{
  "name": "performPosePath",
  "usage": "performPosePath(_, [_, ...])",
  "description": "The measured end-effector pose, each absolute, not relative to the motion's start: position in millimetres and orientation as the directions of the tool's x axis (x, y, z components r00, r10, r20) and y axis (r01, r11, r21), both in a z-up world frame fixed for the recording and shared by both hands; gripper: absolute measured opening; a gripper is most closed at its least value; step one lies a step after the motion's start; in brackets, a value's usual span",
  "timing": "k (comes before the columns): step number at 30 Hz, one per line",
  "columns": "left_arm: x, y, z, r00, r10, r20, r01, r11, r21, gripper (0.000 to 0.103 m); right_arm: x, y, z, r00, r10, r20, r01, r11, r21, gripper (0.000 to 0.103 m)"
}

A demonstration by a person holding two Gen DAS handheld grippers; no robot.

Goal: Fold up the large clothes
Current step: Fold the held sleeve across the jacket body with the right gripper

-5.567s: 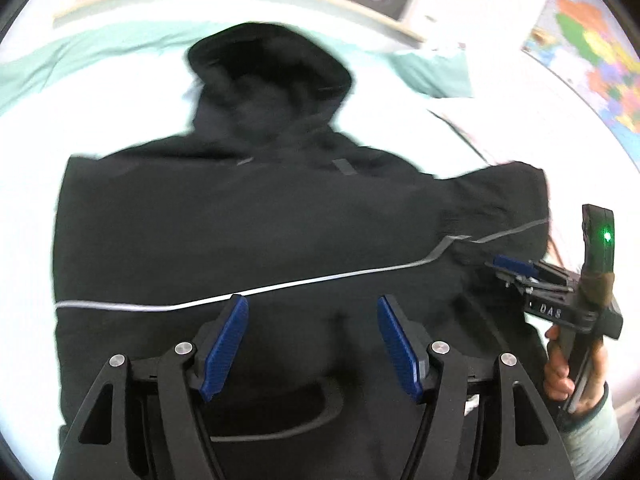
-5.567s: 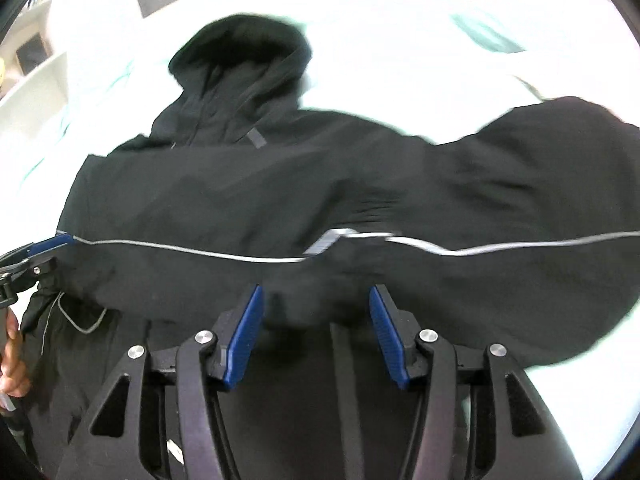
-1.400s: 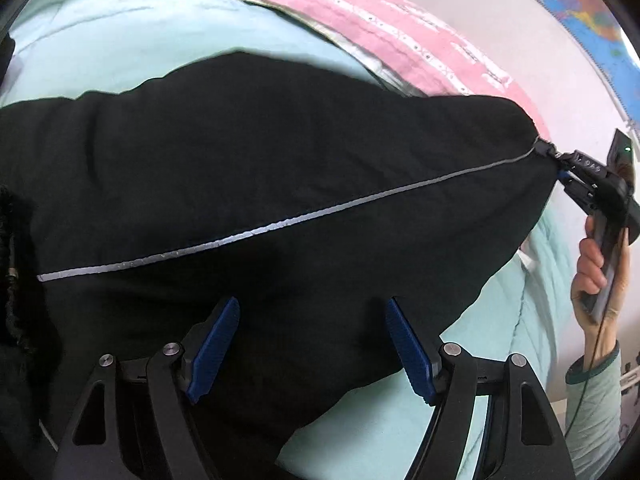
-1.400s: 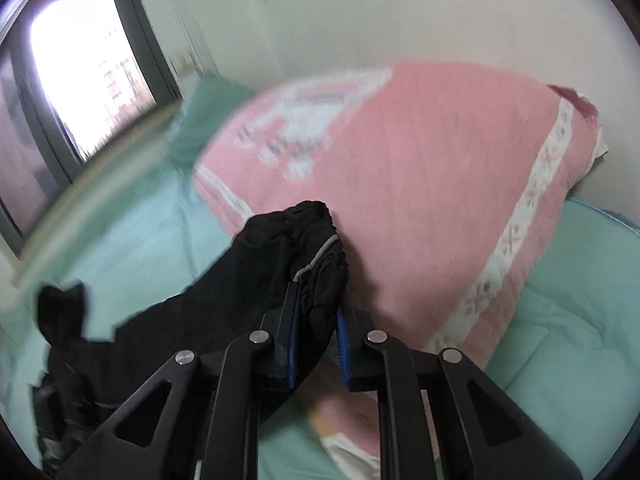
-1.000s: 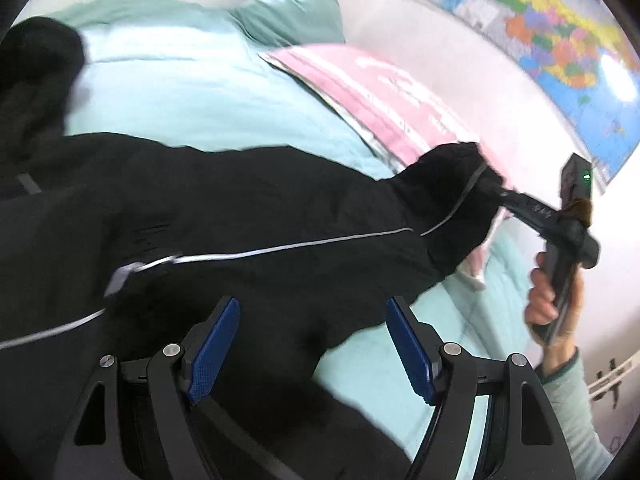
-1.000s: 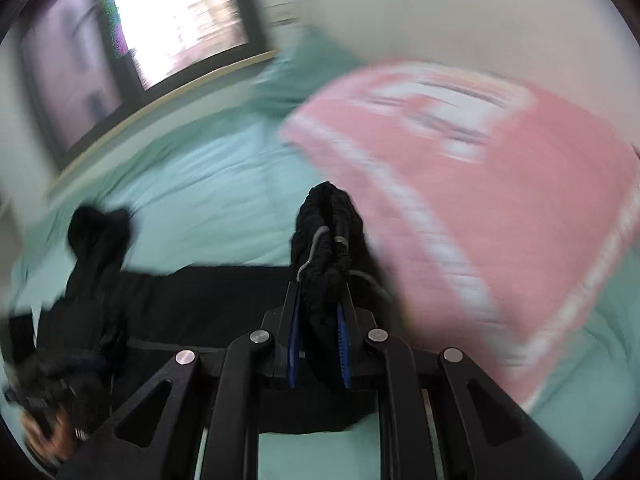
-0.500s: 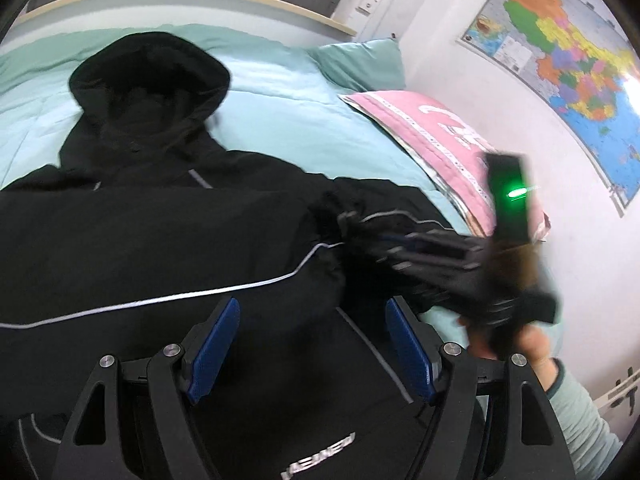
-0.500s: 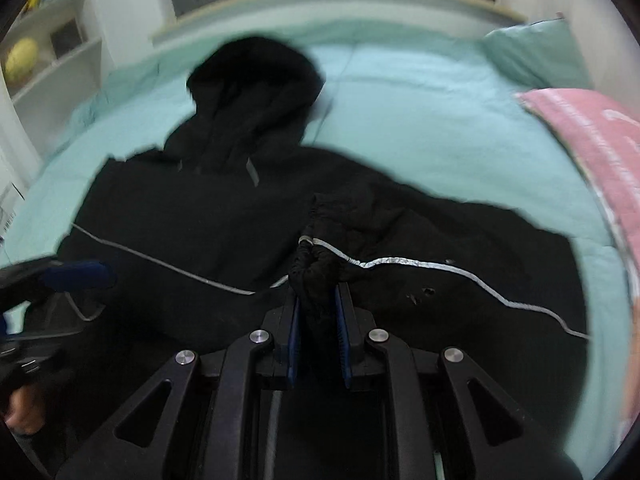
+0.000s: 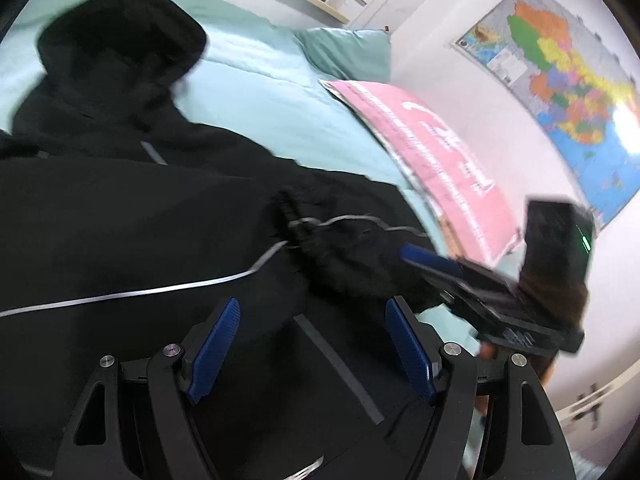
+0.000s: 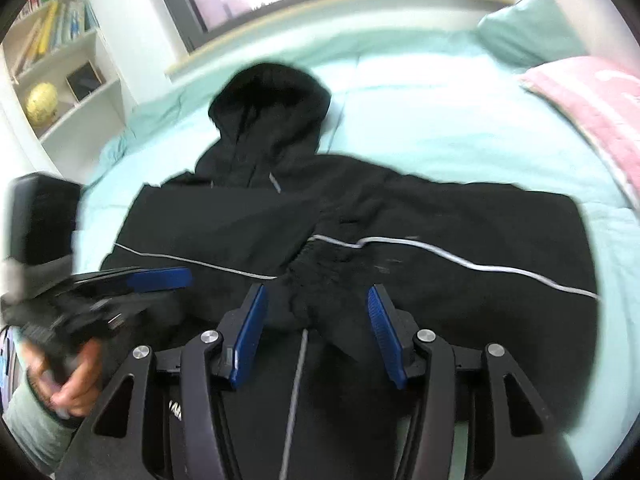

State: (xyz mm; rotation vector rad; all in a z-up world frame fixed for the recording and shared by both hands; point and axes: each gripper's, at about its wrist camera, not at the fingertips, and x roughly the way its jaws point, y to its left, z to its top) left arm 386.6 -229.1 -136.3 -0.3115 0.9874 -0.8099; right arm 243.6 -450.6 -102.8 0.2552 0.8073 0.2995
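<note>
A black hooded jacket (image 10: 460, 240) with a thin silver stripe lies spread on the mint bed, hood toward the window; it also shows in the left wrist view (image 9: 140, 220). Its right sleeve is folded in over the body, with the cuff (image 10: 324, 264) at the middle, also seen in the left wrist view (image 9: 320, 236). My right gripper (image 10: 318, 326) is open just above the cuff, holding nothing. My left gripper (image 9: 312, 348) is open and empty over the jacket's lower body. Each gripper shows in the other's view, the right (image 9: 432, 260) and the left (image 10: 160, 278).
A pink quilt (image 9: 432, 160) and a mint pillow (image 9: 344, 52) lie on the bed's right side, by a wall with a map (image 9: 560, 92). A white bookshelf (image 10: 60, 64) stands left of the window. The mint bedding (image 10: 420, 120) surrounds the jacket.
My right gripper carried the sleeve cuff from the pink quilt to the jacket's middle, then opened and let it go. The left gripper stayed open over the jacket.
</note>
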Motion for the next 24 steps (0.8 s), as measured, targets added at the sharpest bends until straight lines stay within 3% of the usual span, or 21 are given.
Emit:
performPosePath(6, [417, -281, -156, 0.265, -0.741, -0.617, 0.396, 0.667, -0.631, 0.077, 213, -492, -103, 0.676, 0.326, -0.661, -0.118, 0.933, 0.34, 0.056])
performPosePath(10, [431, -311, -170, 0.296, -0.686, -0.665, 0.367, 0.724, -0.584, 0.077, 205, -509, -105, 0.686, 0.313, -0.657, -0.095, 0.933, 0.346, 0.056])
performPosePath(11, [433, -315, -171, 0.303, -0.674, -0.674, 0.366, 0.735, -0.571, 0.074, 204, -511, -105, 0.688, 0.309, -0.656, -0.089, 0.934, 0.346, 0.056])
performPosePath(13, [432, -323, -170, 0.336, -0.646, -0.686, 0.378, 0.759, -0.53, 0.045, 204, -516, -104, 0.699, 0.285, -0.656, -0.07, 0.94, 0.333, 0.056])
performPosePath(14, [431, -327, -168, 0.347, -0.63, -0.694, 0.393, 0.77, -0.503, 0.017, 204, -516, -103, 0.702, 0.273, -0.657, -0.063, 0.943, 0.325, 0.056])
performPosePath(19, [423, -308, -138, 0.459, -0.633, -0.623, 0.401, 0.774, -0.49, 0.016, 203, -530, -95, 0.709, 0.164, -0.686, 0.054, 0.957, 0.285, 0.056])
performPosePath(24, [408, -249, -83, 0.545, -0.656, -0.522, 0.429, 0.753, -0.499, 0.016, 210, -528, -91, 0.693, 0.175, -0.699, 0.093, 0.94, 0.328, 0.056])
